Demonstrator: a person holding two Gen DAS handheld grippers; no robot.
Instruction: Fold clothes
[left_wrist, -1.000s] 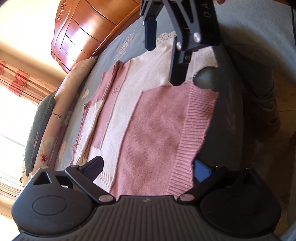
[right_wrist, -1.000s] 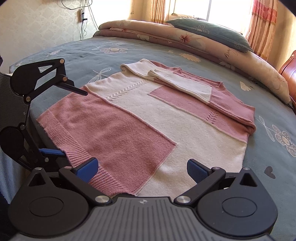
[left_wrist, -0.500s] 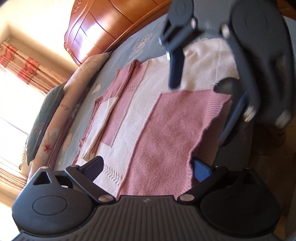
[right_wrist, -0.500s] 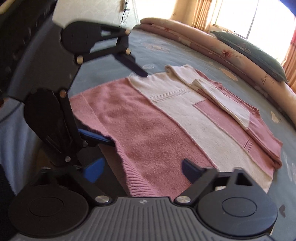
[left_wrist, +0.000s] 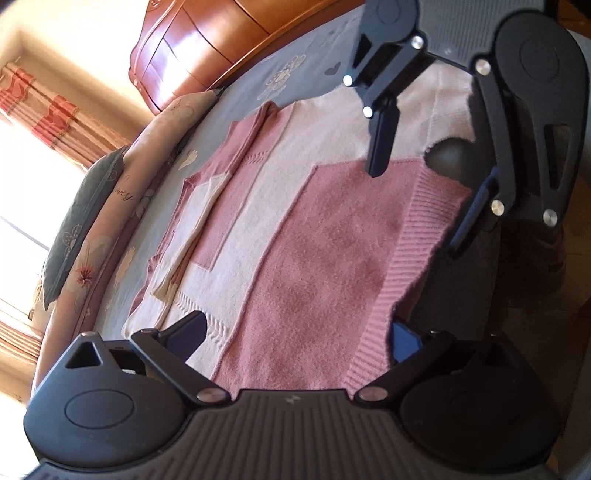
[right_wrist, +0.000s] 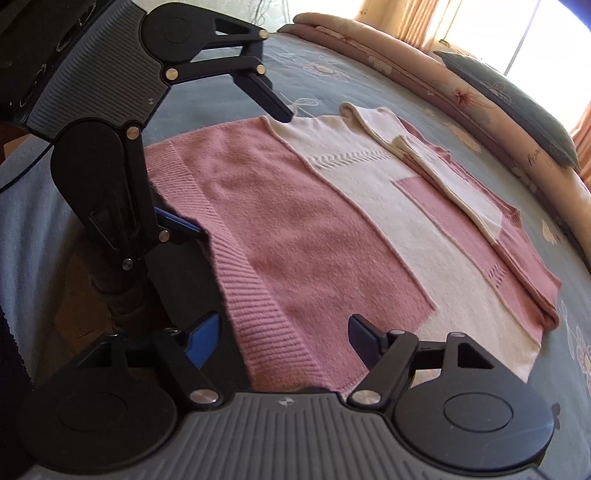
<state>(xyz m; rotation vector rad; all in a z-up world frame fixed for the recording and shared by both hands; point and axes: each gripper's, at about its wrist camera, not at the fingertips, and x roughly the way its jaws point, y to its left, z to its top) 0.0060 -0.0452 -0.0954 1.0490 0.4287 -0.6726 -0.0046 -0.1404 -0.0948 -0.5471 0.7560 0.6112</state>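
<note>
Sweater (right_wrist: 332, 236) lies flat on the bed (right_wrist: 406, 92), sleeves already folded in over its far end; the ribbed hem (right_wrist: 258, 314) hangs off the bed edge, unfolded. Right gripper (right_wrist: 284, 343) and left gripper (left_wrist: 295, 332) each straddle a hem corner, one finger above, one below, jaws apart, nothing pinched yet. Judged left: clamp both corners and fold the hem away toward the collar.

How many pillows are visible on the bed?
1: a dark grey pillow lies on the rolled floral quilt at the far side of the bed. Others may be hidden outside the views.
</note>
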